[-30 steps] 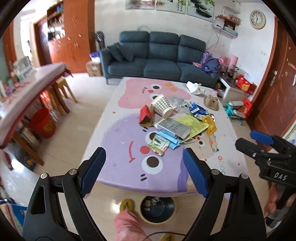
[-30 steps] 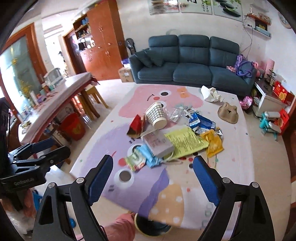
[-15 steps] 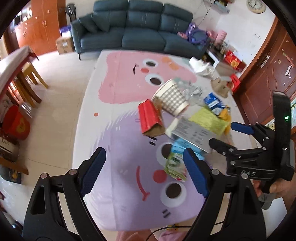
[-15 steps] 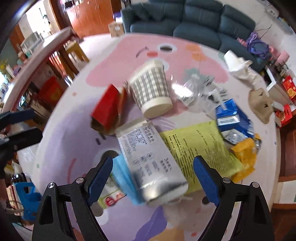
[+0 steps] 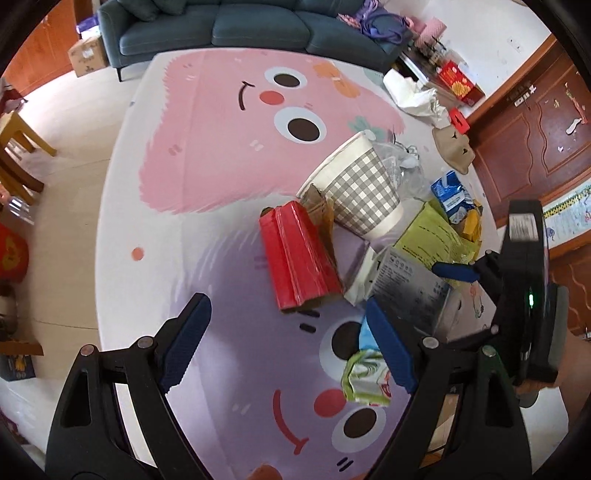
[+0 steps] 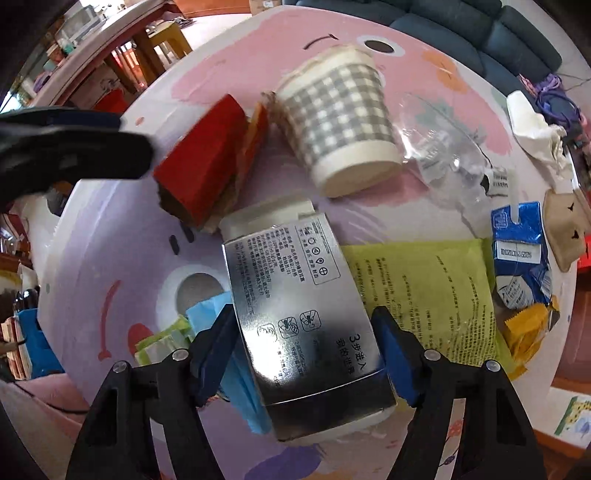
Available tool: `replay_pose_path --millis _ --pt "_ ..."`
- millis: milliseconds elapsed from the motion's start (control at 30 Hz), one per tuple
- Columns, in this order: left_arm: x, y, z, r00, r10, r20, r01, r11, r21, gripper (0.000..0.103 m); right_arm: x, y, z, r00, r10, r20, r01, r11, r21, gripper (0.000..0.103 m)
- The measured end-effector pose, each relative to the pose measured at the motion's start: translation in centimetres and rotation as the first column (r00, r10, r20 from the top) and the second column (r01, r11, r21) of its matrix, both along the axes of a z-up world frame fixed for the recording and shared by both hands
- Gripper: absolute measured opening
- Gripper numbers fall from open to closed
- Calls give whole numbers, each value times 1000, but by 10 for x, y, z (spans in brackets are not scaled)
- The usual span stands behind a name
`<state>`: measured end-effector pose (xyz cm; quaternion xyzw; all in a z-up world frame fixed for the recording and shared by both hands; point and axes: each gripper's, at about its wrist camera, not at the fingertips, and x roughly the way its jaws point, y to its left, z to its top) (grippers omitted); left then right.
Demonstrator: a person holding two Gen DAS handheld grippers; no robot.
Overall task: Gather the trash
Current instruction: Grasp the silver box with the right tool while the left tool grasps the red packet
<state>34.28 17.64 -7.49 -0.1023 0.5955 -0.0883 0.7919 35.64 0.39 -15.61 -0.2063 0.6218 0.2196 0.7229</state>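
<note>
Trash lies heaped on a cartoon-print tablecloth (image 5: 207,147). My right gripper (image 6: 304,325) points down over a silver printed box (image 6: 295,280); its jaws are closing and both blue pads meet the box's long sides. In the left wrist view that box (image 5: 406,291) lies under the right gripper (image 5: 454,269). My left gripper (image 5: 286,306) is open with nothing in it, its tips at the near end of a red carton (image 5: 299,258). A checked paper cup (image 6: 340,122) lies on its side beside the carton (image 6: 207,166). The left gripper's finger (image 6: 74,147) shows at left.
A yellow sheet (image 6: 424,288), blue wrappers (image 6: 521,258), a clear plastic bag (image 6: 443,147) and a green packet (image 5: 365,376) surround the box. Crumpled white paper (image 5: 410,92) lies at the table's far corner. A dark sofa (image 5: 221,22) stands beyond.
Both grippers came down and forward over the trash heap. The right one tilted downward over the silver box and narrowed its jaws around it; the left one stayed open.
</note>
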Motion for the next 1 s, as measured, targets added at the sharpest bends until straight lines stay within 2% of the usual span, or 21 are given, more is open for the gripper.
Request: replay_pose_path --millis 100,300,567,833,900,933,1000 --pt "14 -4 -8 1000 -11 -25 11 1000 -2 84 -3 1 6 1000 -7 24 7 1000 7 71" --pt "35 -8 -26 997 -13 -79 13 1000 -4 84 -6 -18 20 990 -135 28 133 990 47 66" --pt "55 -24 -50 988 -35 -151 40 999 28 84 -17 -62 34 925 -376 47 369 922 116 66" --pt "61 -50 -67 983 -41 -178 62 992 114 84 -27 -68 43 887 -461 36 450 878 165 66" --pt "60 -50 -70 982 -22 -186 46 992 121 76 -31 -69 43 883 -469 30 457 872 175 66" --pt "59 -49 -72 980 -9 -197 32 993 115 65 -32 -69 44 881 -472 27 461 869 179 66" --pt "56 -48 -71 983 6 -185 18 992 127 58 -36 -70 45 875 -484 26 471 862 188 66"
